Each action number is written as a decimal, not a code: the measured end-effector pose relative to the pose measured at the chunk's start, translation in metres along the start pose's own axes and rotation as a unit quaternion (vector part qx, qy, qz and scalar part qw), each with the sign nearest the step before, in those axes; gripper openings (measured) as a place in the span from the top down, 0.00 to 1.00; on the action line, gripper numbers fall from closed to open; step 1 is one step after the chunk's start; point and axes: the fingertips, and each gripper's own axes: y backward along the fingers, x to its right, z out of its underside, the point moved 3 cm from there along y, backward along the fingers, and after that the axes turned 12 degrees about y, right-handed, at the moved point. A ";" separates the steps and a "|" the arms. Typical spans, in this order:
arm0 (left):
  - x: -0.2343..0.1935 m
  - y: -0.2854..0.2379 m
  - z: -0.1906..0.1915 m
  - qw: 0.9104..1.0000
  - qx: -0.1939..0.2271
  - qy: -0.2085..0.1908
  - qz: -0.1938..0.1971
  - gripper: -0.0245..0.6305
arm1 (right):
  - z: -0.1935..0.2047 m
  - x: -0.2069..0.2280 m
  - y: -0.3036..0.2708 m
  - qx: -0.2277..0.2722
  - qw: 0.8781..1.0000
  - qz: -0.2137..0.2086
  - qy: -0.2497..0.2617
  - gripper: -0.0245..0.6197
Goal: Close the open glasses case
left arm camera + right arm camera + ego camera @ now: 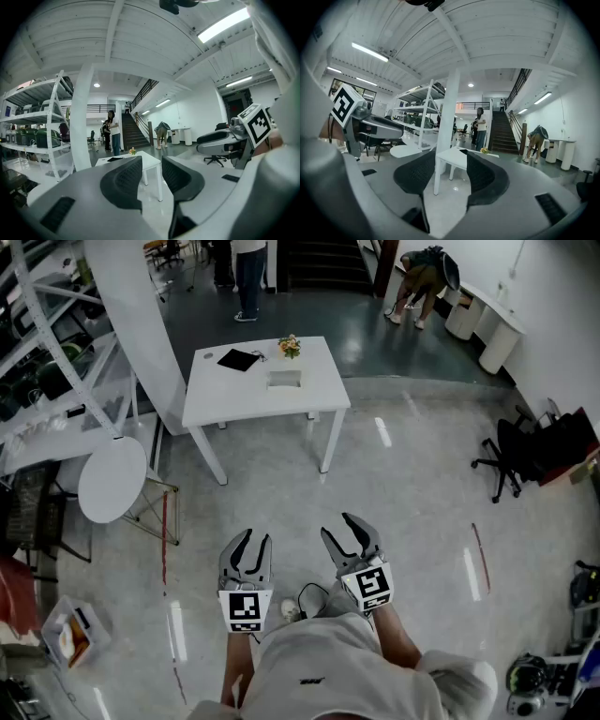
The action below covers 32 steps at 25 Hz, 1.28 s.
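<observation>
Left gripper and right gripper hang released, empty, at 6 o'clock. White table well apart at 12 o'clock; glasses case indistinct there, closing not yet begun.

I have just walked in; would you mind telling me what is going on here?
A person stands on the open floor, some way from a white table, holding a left gripper and a right gripper out in front. Both have their jaws apart with nothing between them. On the table lie a flat black item, a pale boxy item and a small bunch of flowers; I cannot tell which is to be closed. Nothing there is being touched.
</observation>
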 end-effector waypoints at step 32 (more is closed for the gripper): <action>-0.081 -0.200 -0.019 1.000 -0.019 0.004 -0.021 0.75 | 0.014 0.102 -0.190 -0.018 0.999 -0.045 -0.025 0.63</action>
